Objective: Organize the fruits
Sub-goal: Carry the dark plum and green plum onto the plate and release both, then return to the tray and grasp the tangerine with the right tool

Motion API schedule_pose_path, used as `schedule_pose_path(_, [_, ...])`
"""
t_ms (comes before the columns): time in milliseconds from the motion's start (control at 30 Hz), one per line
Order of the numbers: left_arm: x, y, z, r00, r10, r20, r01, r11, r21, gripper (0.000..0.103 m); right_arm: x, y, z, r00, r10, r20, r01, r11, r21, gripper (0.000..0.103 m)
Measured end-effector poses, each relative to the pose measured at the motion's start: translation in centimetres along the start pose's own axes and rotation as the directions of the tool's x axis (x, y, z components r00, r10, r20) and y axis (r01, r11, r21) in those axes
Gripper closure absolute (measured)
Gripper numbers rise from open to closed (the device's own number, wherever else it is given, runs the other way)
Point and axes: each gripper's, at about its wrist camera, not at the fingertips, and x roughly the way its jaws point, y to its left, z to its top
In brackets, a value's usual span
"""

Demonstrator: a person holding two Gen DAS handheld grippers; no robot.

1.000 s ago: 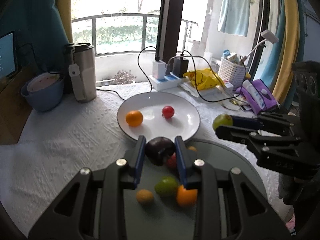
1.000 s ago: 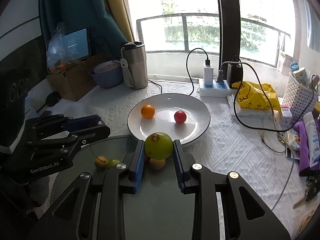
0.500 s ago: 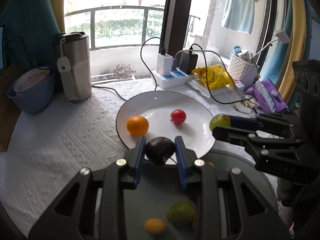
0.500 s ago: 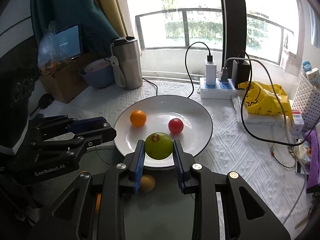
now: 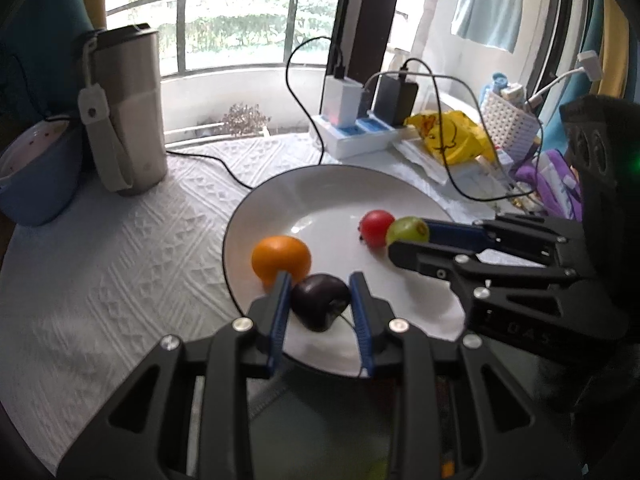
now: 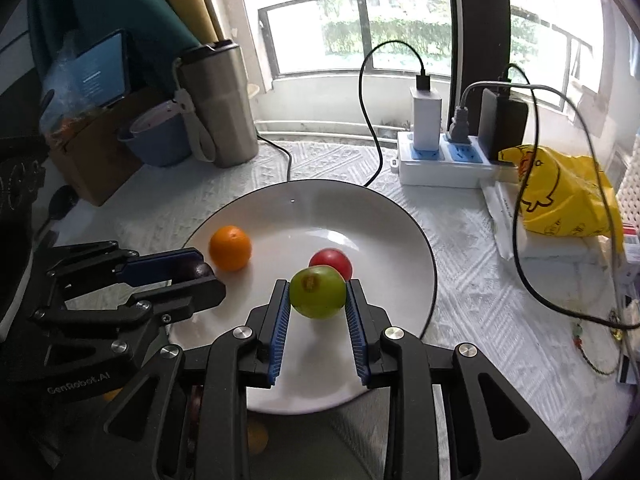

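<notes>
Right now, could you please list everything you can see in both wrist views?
plate: 1, white, centre of the table
orange: 1, orange, on the plate
red fruit: 1, red, on the plate
tumbler: 1, steel, back left
bowl: 1, blue, beside the tumbler
power strip: 1, white, behind the plate
bag: 1, yellow, right
dark plum: 1, purple, in the left gripper
green fruit: 1, green, in the right gripper
</notes>
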Motion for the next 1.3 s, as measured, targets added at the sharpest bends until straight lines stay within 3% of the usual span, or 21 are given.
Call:
schedule_pose_path(333, [1.2, 1.0, 0.6, 1.0, -0.001, -0.016, 0.0, 0.999, -0.039, 0.072, 1.7, -0.1, 1.0, 1.0, -0.008, -0.012, 0.008, 1.0, 0.005, 0.073])
schedule_pose_path(600, [-1.1, 1.2, 0.8, 0.999, 0.012, 0.032, -0.01, 0.999, -0.05, 0.07, 0.9, 0.5, 1.0, 1.0, -0.018, 0.001, 0.018, 1.0, 0.009, 0.073])
schedule_pose_path(767, [-3.0, 1.5, 0.1, 0.998, 0.024, 0.051, -0.021, 0.998, -0.065, 0.068, -0.8, 1.3, 0.8, 0.999, -0.025, 0.022, 0.025, 1.0, 0.004, 0.072])
schedule_pose_path(867, [-4.1, 1.6, -0.4, 0.998, 0.019, 0.063, -0.015, 0.997, -0.079, 0.059, -2.0, 1.7, 0.7, 0.999, -0.035, 0.037, 0.035, 0.999, 0.008, 0.07])
schedule_pose_path(1300, [-9.1, 1.0, -3.1, 0.992, 0.015, 0.126, -0.004, 0.996, -0.088, 0.058, -6.9, 5.1, -2.1, 0.997, -0.037, 0.068, 0.037, 0.999, 0.008, 0.067])
